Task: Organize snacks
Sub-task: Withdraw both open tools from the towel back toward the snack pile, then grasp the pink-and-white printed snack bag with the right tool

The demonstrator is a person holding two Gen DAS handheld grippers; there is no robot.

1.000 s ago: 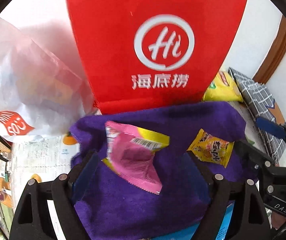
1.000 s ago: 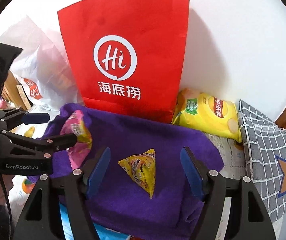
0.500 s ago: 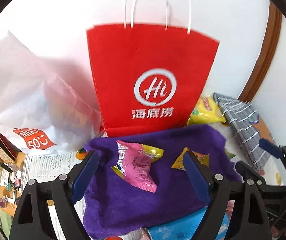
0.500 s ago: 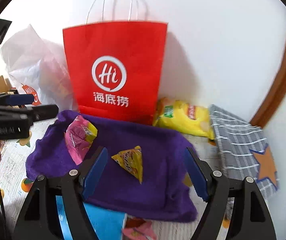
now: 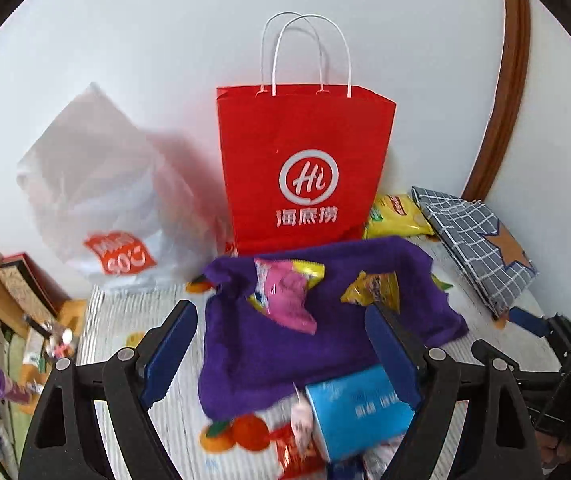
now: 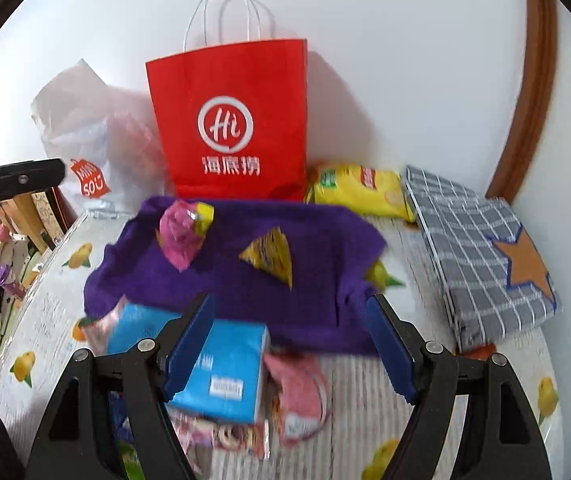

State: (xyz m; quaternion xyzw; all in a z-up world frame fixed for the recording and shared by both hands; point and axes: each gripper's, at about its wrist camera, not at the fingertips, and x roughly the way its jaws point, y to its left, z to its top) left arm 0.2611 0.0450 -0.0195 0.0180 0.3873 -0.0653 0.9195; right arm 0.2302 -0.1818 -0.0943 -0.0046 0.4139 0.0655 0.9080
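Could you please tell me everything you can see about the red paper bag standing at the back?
The red paper bag stands upright against the white wall, its mouth open at the top. It looks like matte paper, wider at the top than at the base. Two white twisted-cord handles rise from its rim. The front bears a white circular "Hi" logo above three white Chinese characters. The purple towel reaches its foot, a translucent white plastic bag stands to its left and a yellow chip bag lies to its right.

Light: bright, even daylight.
Shadow: cast on the white wall at 3 o'clock of the red paper bag [image 6: 229, 120].
Blur: foreground packets smeared.
Edges: fisheye-bent, black-vignetted.
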